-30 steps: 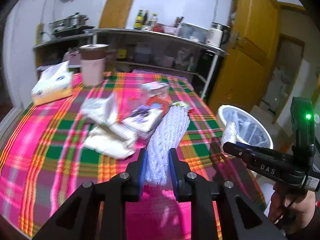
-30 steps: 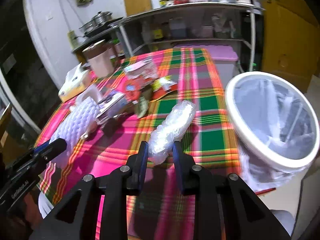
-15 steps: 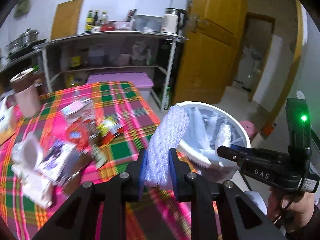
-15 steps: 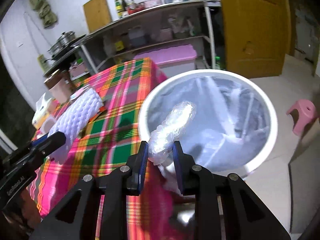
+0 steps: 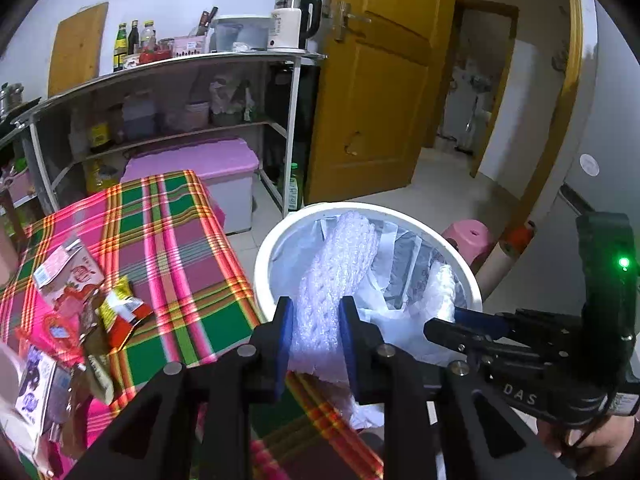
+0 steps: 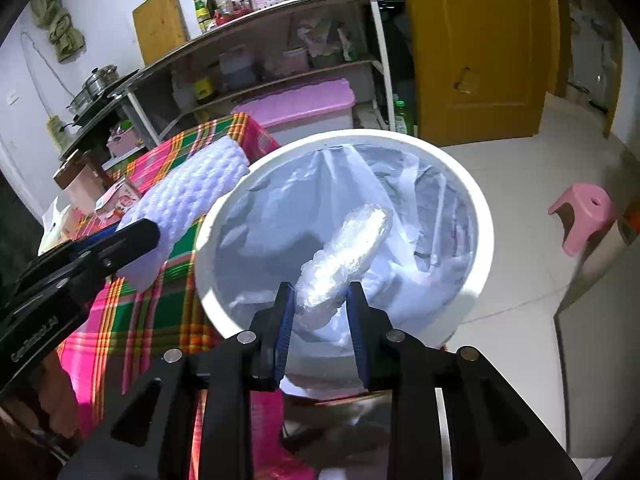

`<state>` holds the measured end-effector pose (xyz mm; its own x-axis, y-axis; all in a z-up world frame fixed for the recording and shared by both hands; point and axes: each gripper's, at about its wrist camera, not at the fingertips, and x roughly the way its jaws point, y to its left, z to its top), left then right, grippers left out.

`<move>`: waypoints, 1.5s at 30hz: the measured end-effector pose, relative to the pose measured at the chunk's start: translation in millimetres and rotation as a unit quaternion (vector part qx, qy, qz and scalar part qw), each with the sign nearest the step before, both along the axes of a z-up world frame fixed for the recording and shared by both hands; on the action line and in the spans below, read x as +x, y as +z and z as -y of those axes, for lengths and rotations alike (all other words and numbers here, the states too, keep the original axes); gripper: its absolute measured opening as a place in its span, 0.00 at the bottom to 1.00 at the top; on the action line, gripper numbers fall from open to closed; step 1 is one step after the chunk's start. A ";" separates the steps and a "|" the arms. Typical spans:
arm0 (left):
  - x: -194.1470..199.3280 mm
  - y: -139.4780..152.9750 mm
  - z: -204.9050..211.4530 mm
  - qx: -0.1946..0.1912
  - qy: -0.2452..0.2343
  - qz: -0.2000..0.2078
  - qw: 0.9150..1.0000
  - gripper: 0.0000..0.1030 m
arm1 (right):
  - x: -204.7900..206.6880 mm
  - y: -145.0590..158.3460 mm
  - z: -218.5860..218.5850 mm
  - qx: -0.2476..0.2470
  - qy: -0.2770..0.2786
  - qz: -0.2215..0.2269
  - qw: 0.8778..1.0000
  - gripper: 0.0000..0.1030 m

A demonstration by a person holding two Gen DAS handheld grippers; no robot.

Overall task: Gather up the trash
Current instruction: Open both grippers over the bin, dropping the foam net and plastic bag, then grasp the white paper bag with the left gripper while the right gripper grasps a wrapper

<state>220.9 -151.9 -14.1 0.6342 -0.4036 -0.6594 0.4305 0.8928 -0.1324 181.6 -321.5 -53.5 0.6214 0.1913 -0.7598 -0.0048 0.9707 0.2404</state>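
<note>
Right now my left gripper (image 5: pixel 314 332) is clenched on the foam net (image 5: pixel 334 280), its pads pressed into the white mesh sleeve. The net reaches out over the near rim of the bin (image 5: pixel 264 248), with its far end above the liner. From the right wrist camera I see the same net (image 6: pixel 188 196) sticking up just beside the bin's left rim, above the table's edge.

My right gripper (image 6: pixel 320 316) is grasping the plastic wad (image 6: pixel 348 252), a crumpled clear roll held between the blue pads. It hangs over the middle of the bin (image 6: pixel 460 168), above the white liner (image 6: pixel 280 216). In the left view that gripper (image 5: pixel 444 324) comes in from the right, its tips over the bin's near right rim.

On the table (image 5: pixel 176 240), wrappers (image 5: pixel 120 312) and a carton (image 5: pixel 68 272) lie near the left edge of the plaid cloth. A pink stool (image 6: pixel 584 216) stands on the floor beyond the bin.
</note>
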 end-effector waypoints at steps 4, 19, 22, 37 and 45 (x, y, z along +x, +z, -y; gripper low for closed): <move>7.0 -2.9 5.2 0.001 -0.006 -0.005 1.000 0.27 | 1.2 -0.2 2.9 0.002 -0.001 0.002 1.000 0.39; 1.4 3.2 -7.4 -0.028 -0.001 -0.012 1.000 0.28 | -10.4 10.8 -5.6 -0.004 0.001 0.026 1.000 0.40; -5.3 5.0 -13.3 -0.031 0.002 -0.012 0.999 0.28 | -14.3 15.0 -8.6 -0.003 0.007 0.033 0.999 0.40; -61.2 5.1 -72.1 -0.025 0.075 -0.001 0.997 0.28 | -38.7 25.8 -44.7 0.010 0.067 0.061 0.996 0.40; -86.0 1.7 -120.9 -0.016 0.127 0.004 0.992 0.28 | -43.2 26.6 -80.1 0.028 0.123 0.079 0.989 0.40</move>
